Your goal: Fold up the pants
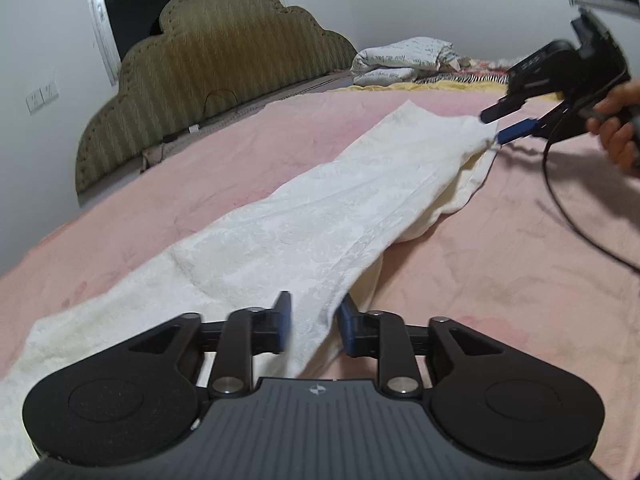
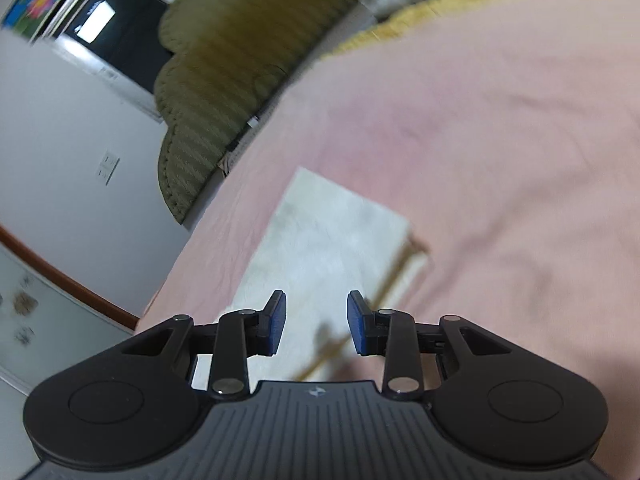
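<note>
White patterned pants (image 1: 304, 224) lie stretched along the pink bed, folded lengthwise with one leg on the other. My left gripper (image 1: 314, 326) is open, its blue pads (image 1: 285, 320) standing either side of a raised fold of the near end of the pants. My right gripper (image 1: 494, 124) shows in the left wrist view at the far end of the pants, open at the fabric's corner. In the right wrist view the right gripper (image 2: 316, 324) is open and empty, above the pants (image 2: 320, 248), which look blurred.
The pink bedsheet (image 1: 500, 280) covers the bed. An olive padded headboard (image 1: 216, 64) stands at the far left. White pillows (image 1: 400, 60) and a yellow blanket (image 2: 480, 4) lie at the far end. A black cable (image 1: 560, 200) trails from the right gripper across the sheet.
</note>
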